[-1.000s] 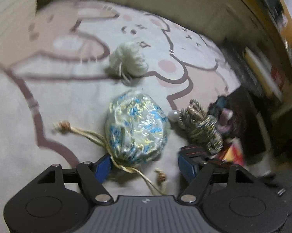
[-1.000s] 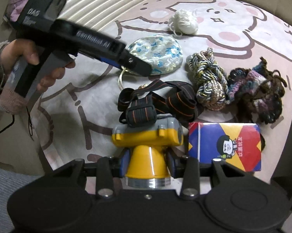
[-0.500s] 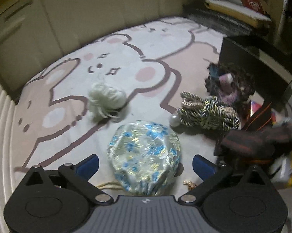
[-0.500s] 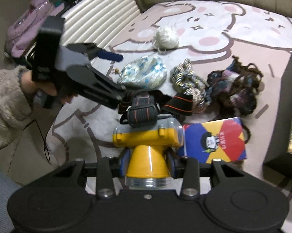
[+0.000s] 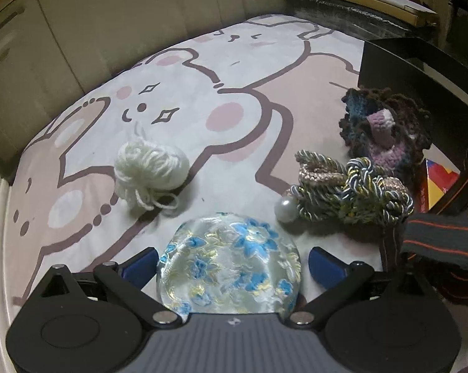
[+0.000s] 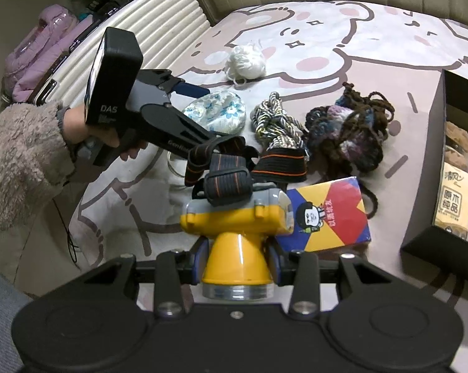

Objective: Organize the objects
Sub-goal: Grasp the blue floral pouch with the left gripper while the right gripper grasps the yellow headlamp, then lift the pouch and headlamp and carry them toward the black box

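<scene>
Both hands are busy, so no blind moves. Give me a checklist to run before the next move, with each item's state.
1. Left tongs wide open: ok.
2. Floral pouch sits between their pads: ok.
3. Pads pressing on the pouch: not ok, gaps show on both sides.
4. Right tongs shut on the yellow headlamp: ok.
5. Headlamp strap clear of the left tongs: cannot tell, they overlap in the right wrist view.
6. Pearl clear of the pouch: ok.

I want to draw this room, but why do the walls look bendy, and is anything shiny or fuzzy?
Left wrist view: the fisheye lens bends the wall and bedspread edges; dim light; the floral pouch gleams. Right wrist view: same bending at the edges; sharp, with glare on the yellow headlamp.
</scene>
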`<state>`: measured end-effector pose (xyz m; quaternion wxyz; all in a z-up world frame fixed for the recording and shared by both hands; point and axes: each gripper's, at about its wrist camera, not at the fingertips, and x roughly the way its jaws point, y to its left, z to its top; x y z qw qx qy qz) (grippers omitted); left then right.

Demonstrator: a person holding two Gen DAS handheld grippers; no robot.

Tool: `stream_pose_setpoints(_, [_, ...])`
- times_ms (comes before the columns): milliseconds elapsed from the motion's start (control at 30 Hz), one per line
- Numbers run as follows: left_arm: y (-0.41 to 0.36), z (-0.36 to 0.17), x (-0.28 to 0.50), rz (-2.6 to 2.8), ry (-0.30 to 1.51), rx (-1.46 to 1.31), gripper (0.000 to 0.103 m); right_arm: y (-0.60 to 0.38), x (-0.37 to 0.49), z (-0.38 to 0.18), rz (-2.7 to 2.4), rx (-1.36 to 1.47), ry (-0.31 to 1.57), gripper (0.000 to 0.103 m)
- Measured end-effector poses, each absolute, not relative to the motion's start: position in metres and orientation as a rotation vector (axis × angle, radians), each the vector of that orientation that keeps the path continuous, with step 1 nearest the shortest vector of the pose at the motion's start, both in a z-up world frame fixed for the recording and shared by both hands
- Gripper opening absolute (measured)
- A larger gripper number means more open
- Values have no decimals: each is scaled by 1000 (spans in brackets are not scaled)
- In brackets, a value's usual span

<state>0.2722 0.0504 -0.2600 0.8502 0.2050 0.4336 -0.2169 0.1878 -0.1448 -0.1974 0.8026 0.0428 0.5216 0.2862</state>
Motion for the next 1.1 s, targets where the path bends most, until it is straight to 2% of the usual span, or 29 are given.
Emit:
stream_pose_setpoints(67, [55,-260,273,-462,928,390,99,-146,188,-197,608,94,1116,41])
stream_pose_setpoints(167, [65,-260,273,-463,961,298,88,-147,190,-197,599,102,1113,41])
stream_pose_setpoints(233, [69,-259,270,-454,966,274,86,-147,191,-196,597,105,1110,41])
stream_pose_setpoints(433, [71,-246,261,-407,953,219,85,-146,192,-187,592,114,1079,41])
stream_pose_setpoints(867, [67,-163,243,-325,849,116,85,-176,194,-130,464,157,886,41])
stream_pose_setpoints(1100, [48,-137,231,-353,809,80,85,-201,189,-110,392,185,808,41])
